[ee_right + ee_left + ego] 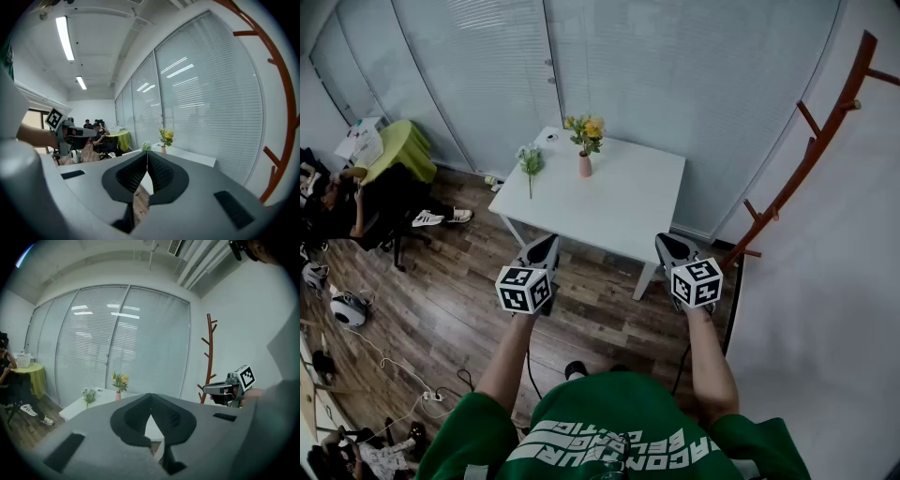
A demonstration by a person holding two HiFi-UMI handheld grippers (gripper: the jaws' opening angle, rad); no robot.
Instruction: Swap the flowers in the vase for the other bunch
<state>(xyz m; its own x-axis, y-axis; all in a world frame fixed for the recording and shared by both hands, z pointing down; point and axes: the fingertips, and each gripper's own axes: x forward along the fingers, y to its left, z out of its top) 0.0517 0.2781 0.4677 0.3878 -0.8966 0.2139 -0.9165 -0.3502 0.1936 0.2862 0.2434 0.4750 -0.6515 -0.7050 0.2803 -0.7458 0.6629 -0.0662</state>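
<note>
Grey and empty, the left claw (546,247) and right claw (671,246) are pressed together well short of the desk (623,202), where yellow flowers (585,129) fill the vase (584,167) and the white bunch (530,160) sits nearby: the swap is judged not begun.

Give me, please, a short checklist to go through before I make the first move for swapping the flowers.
1. Vase content: ok, the yellow flowers stand in the pink vase on the white table.
2. Replacement ready: ok, the other bunch is on the table, apart from the vase, at its left in the head view.
3. Whether the other bunch lies flat or stands: cannot tell.
4. Is the left hand-held gripper free: ok, jaws together, nothing between them.
5. Is the right hand-held gripper free: ok, jaws together, nothing between them.
6. Vase within reach: not ok, both grippers are short of the table's near edge, above the floor.
</note>
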